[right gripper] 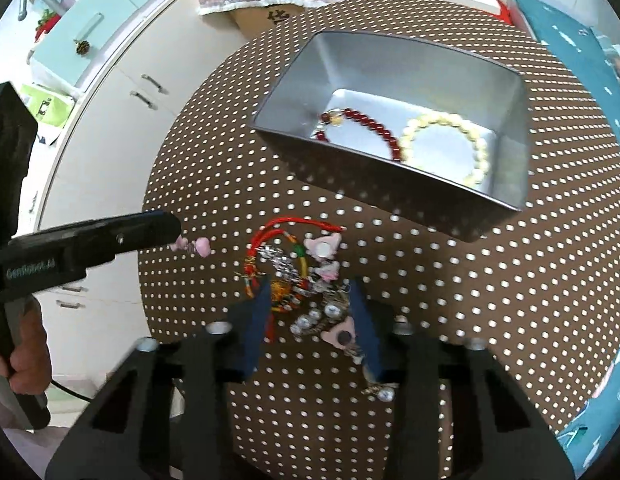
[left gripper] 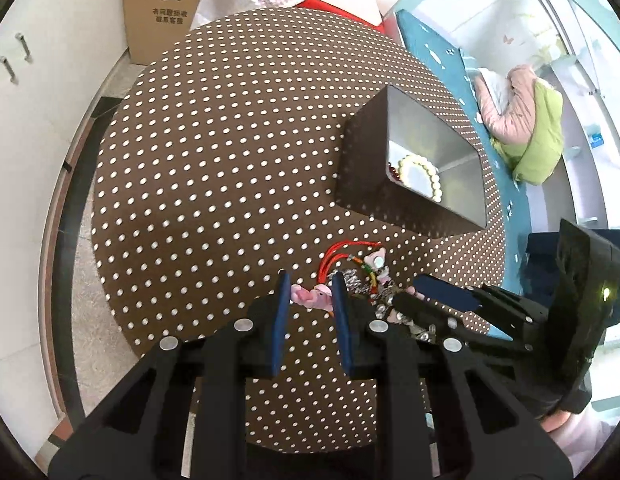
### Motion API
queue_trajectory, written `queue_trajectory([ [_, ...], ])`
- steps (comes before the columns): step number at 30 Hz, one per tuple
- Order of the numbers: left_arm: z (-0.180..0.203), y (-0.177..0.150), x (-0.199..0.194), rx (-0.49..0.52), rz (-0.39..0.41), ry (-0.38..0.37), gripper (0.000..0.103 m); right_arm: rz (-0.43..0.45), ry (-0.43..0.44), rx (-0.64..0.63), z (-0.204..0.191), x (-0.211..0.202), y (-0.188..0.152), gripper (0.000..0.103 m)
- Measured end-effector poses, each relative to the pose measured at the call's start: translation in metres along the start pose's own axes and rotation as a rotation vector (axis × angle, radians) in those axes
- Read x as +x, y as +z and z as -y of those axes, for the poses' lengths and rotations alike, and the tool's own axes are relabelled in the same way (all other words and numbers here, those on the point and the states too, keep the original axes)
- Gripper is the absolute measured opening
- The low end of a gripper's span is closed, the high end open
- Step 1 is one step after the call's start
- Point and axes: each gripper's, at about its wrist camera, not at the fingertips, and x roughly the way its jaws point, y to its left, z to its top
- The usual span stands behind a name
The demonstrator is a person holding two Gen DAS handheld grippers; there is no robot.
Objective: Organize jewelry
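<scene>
I see a round table (right gripper: 450, 320) covered in brown cloth with white polka dots. A rectangular metal tin (right gripper: 294, 88) rests on it, well beyond the fingertips of my right gripper (right gripper: 310, 312) and a little to their right. A tangled heap of jewelry (right gripper: 302, 272) lies directly on the cloth between and just ahead of those fingers: red cord, silver chain, pearl-like beads and pink charms. Beyond the fingers on the left, the dotted cloth runs bare to the table edge.
</scene>
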Motion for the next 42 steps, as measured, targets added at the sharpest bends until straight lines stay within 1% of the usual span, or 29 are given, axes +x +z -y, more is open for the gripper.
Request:
queue_trajectory([
  [1,-0.003,-0.001,0.0,-0.004,0.0,0.002,0.021,-0.006,0.013,-0.003,-0.001,0.002,0.002,0.022],
  [2,-0.01,-0.006,-0.006,-0.01,-0.001,0.003,0.021,-0.007,0.022,-0.008,-0.003,0.003,0.002,0.021],
  [5,-0.016,-0.012,-0.011,-0.032,-0.002,0.005,0.021,-0.014,0.045,-0.053,-0.012,0.009,0.01,0.018],
  [10,-0.023,-0.021,-0.015,-0.051,0.006,0.011,0.021,-0.045,0.023,-0.13,-0.029,0.025,0.017,0.017],
  [14,-0.025,-0.026,-0.017,-0.064,0.01,0.013,0.021,-0.062,-0.047,-0.187,-0.041,0.04,0.022,0.017],
  [15,-0.025,-0.026,-0.017,-0.066,0.011,0.015,0.021,-0.073,-0.086,-0.209,-0.043,0.045,0.022,0.014],
  [16,-0.026,-0.027,-0.018,-0.067,0.011,0.018,0.021,-0.05,-0.099,-0.232,-0.048,0.046,0.02,0.014],
  [18,-0.026,-0.028,-0.018,-0.07,0.012,0.02,0.021,-0.044,-0.134,-0.293,-0.055,0.048,0.018,0.01],
  [20,-0.028,-0.028,-0.019,-0.077,0.016,0.018,0.021,-0.037,-0.155,-0.348,-0.061,0.048,0.015,0.01],
  [22,-0.029,-0.027,-0.021,-0.082,0.02,0.02,0.021,-0.048,-0.128,-0.307,-0.058,0.046,0.018,0.008],
  [23,-0.03,-0.027,-0.022,-0.083,0.023,0.021,0.021,-0.061,-0.083,-0.252,-0.051,0.044,0.021,0.007],
  [25,-0.031,-0.026,-0.025,-0.081,0.03,0.019,0.021,-0.06,-0.006,-0.17,-0.042,0.035,0.025,0.005],
  [31,-0.023,-0.023,-0.035,-0.047,0.049,0.008,0.021,-0.006,0.083,-0.05,-0.029,-0.001,0.026,0.005],
  [34,-0.015,-0.021,-0.04,-0.019,0.058,-0.001,0.021,0.033,0.095,-0.021,-0.03,-0.02,0.028,0.005],
  [37,-0.004,-0.02,-0.046,0.019,0.073,-0.01,0.021,0.076,0.112,0.012,-0.027,-0.046,0.019,0.005],
  [42,0.014,-0.018,-0.055,0.081,0.097,-0.021,0.021,0.151,0.111,0.045,-0.02,-0.077,0.014,0.005],
])
